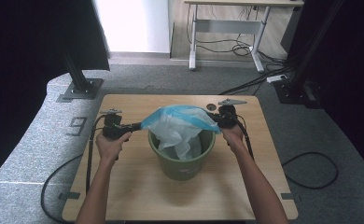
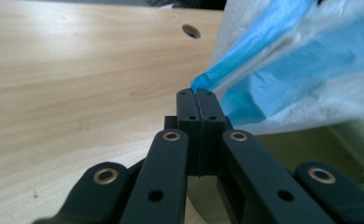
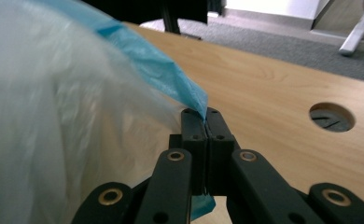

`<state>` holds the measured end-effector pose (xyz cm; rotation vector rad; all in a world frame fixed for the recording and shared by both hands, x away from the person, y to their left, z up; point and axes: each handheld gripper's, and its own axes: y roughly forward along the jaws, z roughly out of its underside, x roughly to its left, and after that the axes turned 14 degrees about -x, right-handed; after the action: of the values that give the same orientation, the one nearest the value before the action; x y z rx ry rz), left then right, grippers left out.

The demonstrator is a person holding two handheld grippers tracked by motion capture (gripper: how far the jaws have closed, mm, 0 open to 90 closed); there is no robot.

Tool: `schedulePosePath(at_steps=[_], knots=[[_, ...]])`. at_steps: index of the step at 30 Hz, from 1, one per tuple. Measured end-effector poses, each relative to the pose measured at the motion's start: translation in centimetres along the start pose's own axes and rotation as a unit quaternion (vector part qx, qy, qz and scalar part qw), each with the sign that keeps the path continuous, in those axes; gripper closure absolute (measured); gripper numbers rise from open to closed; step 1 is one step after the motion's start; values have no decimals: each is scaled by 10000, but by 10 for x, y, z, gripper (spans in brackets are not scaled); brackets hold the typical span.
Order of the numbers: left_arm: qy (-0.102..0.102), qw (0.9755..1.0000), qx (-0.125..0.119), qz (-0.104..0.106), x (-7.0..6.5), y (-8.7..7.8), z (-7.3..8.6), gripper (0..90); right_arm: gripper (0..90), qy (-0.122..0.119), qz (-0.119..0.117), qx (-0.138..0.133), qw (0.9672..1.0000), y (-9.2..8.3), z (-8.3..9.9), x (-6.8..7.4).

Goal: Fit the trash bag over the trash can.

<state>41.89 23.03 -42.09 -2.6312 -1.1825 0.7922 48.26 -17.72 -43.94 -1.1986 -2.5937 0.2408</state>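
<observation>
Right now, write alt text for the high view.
A person's two tongs, left and right, pinch opposite edges of a blue-rimmed plastic bag, stretching it open above a green bucket on a wooden table. The bag's bottom hangs into the bucket.

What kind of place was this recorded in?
Probably a lab or recording workspace: a wooden table on grey carpet, black frame posts at the sides, loose cables under a desk behind.
</observation>
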Motion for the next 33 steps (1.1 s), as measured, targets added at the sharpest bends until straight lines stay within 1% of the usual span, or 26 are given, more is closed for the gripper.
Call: schedulePosePath(at_steps=[1, 3, 4, 6, 9, 10, 11, 12, 14, 15, 18, 21, 23, 24, 25, 26, 27, 28, 29, 30, 31, 32, 33], knots=[[0, 10000, 0, 0, 0, 0, 0, 899, 876, 0, 0, 0, 10000, 0, 0, 0], [6, 10000, 36, 40, -2, 1, 3, 899, 877, -17, -80, 137, 9999, 2, 5, 1], [2, 10000, 50, 66, -2, 1, 3, 899, 877, 48, -145, 231, 9996, 2, 9, 0], [44, 9999, 90, 128, -6, -1, 5, 899, 877, 120, -183, 286, 9994, 1, 12, -1], [51, 9998, 108, 149, -8, -1, 6, 899, 875, 165, -190, 242, 9994, -1, 13, -2], [55, 9998, 125, 150, -9, -1, 6, 899, 870, 236, -198, 230, 9993, -4, 14, -4], [42, 9998, 134, 152, -9, -1, 6, 899, 870, 236, -198, 230, 9993, -4, 14, -4], [25, 9998, 147, 144, -8, 0, 7, 899, 877, 303, -285, 270, 9988, -5, 15, -5], [6, 9998, 158, 118, -7, 1, 7, 899, 878, 259, -334, 347, 9985, -3, 17, -4], [6, 9998, 158, 118, -7, 1, 7, 899, 878, 259, -334, 347, 9985, -3, 17, -4], [-46, 9998, 151, 89, -6, 2, 7, 899, 879, 246, -397, 468, 9978, 2, 21, -1], [-40, 9999, 148, 72, -7, 3, 7, 899, 875, 271, -428, 517, 9974, 3, 23, -1], [-9, 9999, 139, 36, -8, 3, 7, 899, 848, 278, -424, 532, 9973, 2, 22, -2], [18, 9999, 131, -5, -8, 3, 8, 899, 807, 272, -366, 507, 9977, 1, 22, -2], [32, 9999, 126, -22, -8, 2, 8, 899, 723, 239, -204, 423, 9986, -2, 21, -4], [43, 9999, 110, -41, -9, 2, 8, 899, 666, 265, -97, 330, 9991, -5, 21, -5], [56, 9999, 86, -58, -9, 1, 8, 899, 612, 340, 71, 209, 9992, -9, 19, -8], [90, 9999, 62, -100, -9, 0, 8, 899, 583, 457, 208, 85, 9987, -15, 17, -12], [124, 9998, 31, -135, -10, 0, 8, 899, 535, 674, 300, -301, 9968, -28, 13, -20], [124, 9998, 31, -135, -10, 0, 8, 899, 535, 674, 300, -301, 9968, -28, 13, -20], [134, 9998, -8, -164, -11, -1, 7, 899, 505, 875, 321, -678, 9933, -42, 9, -27], [135, 9998, -21, -166, -11, -1, 7, 899, 501, 937, 324, -775, 9921, -46, 7, -30], [146, 9997, -37, -172, -11, -2, 7, 899, 497, 947, 334, -893, 9909, -53, 4, -32]])
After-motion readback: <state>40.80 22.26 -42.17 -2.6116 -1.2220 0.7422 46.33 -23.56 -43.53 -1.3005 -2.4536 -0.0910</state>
